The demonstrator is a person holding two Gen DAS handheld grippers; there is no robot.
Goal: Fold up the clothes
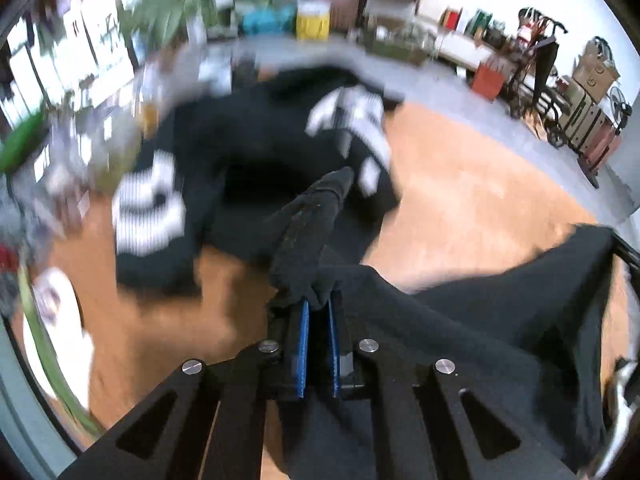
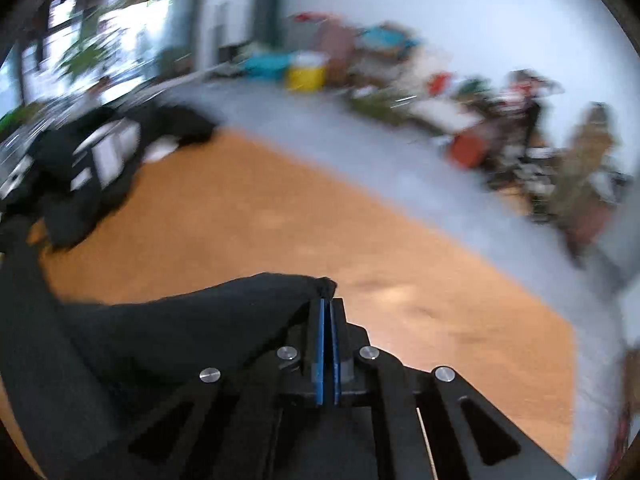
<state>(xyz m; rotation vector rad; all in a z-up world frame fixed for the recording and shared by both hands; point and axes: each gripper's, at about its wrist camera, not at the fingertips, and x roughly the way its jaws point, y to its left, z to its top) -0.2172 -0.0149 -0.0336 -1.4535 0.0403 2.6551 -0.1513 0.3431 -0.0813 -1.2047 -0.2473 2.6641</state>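
Black garment (image 1: 460,320) — pinched at two points, one bunched fold in the shut left claw (image 1: 318,304) and a corner in the shut right claw (image 2: 329,304), so that, likely, the cloth hangs spread between them for folding. It hangs above the orange-brown bench (image 2: 360,240); beyond the bench lie a black-and-white printed pile (image 1: 248,160), grey floor and blurred clutter along a white wall.

Room: pale grey floor (image 1: 460,92); white wall (image 2: 440,12) behind. Orange-brown wooden tabletop (image 1: 472,200) in foreground. Bright windows (image 1: 96,32) at left, with green plant (image 1: 160,16) beside them. Along the wall: yellow container (image 1: 313,19), teal bin (image 1: 264,18), cardboard boxes (image 1: 594,74), red box (image 1: 488,78). Standing fan (image 1: 618,110), possibly; blurred.
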